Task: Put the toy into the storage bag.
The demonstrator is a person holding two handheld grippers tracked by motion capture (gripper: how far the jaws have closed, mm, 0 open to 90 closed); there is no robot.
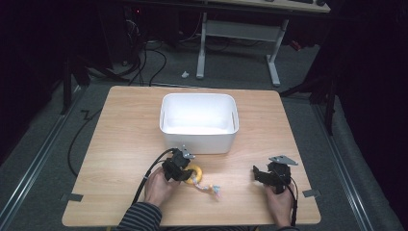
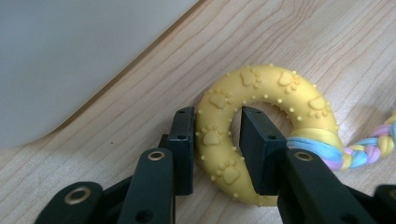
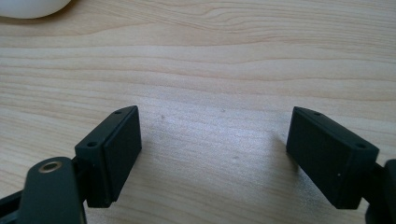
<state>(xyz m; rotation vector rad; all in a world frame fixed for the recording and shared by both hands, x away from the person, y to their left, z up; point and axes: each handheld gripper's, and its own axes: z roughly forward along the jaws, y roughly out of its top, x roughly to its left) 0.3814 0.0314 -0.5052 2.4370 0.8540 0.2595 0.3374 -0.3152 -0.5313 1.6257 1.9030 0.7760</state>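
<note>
Yellow rubber ring toy (image 2: 261, 121), studded with raised paw prints and small bumps, lies flat on the wooden worktop (image 1: 125, 125), near the front edge and a little left of centre. A braided rope (image 2: 369, 149) in pastel blue, pink and yellow is knotted around the ring's right side and trails off to the right across the wood; in the high view its frayed end (image 1: 215, 189) rests just right of the ring.

The left gripper (image 2: 217, 149) sits low over the ring's near-left arc. Its two black fingers (image 2: 182, 149) straddle the ring's band, one on the outside and one standing in the hole, and both press against the rubber, so they are clenched on the toy. The person's left hand (image 1: 159, 186) wraps the gripper's body from the near side, a striped sleeve (image 1: 139, 219) behind it, and a black cable (image 1: 146, 175) loops away to the left.

Just beyond the ring stands a white plastic bin (image 1: 198, 142), its near wall close to the toy.

Well to the right, the right gripper (image 3: 212, 156) rests low over bare wood, held by the right hand (image 1: 280, 202). Its fingers (image 3: 116, 149) are spread wide apart with nothing between them.
</note>
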